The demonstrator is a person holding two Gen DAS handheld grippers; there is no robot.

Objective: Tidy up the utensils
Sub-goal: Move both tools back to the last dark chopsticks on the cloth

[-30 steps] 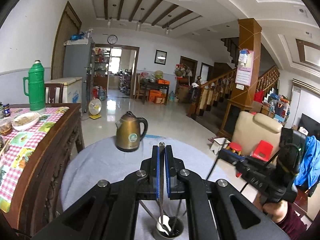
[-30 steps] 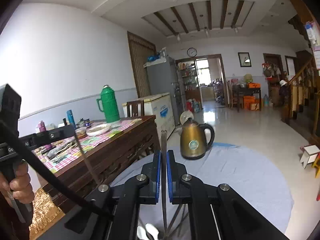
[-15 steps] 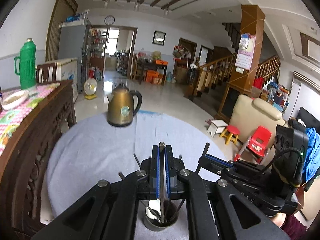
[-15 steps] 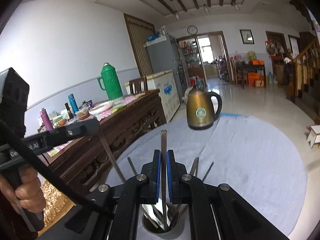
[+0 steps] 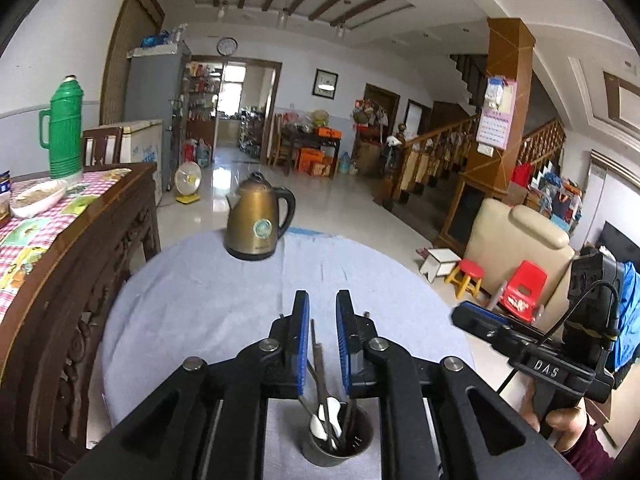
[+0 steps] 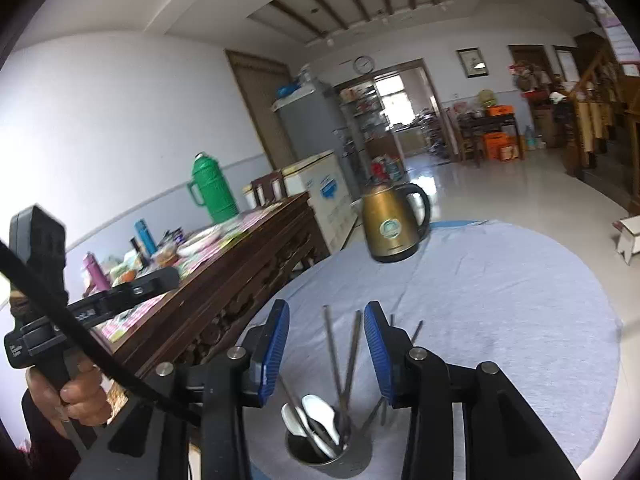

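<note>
Hovering both grippers over the utensil cup (image 5: 338,442) at the near edge of your round table (image 5: 200,300).
Your left gripper (image 5: 322,312) and right gripper (image 6: 326,320) have just been opening; chopsticks (image 6: 340,356) stand loose between the parted jaws, dropped among the spoons (image 6: 320,412).

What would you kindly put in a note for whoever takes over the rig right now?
Left gripper: jaws just parted, a chopstick stands loose between them.
Right gripper: jaws just opened wide, pads clear of the chopsticks.
Utensil cup on the grey cloth holds white spoons and chopsticks; kettle stands behind.
Done: both utensils dropped in.
Left: withdraw; I cannot see any further loose utensils.
</note>
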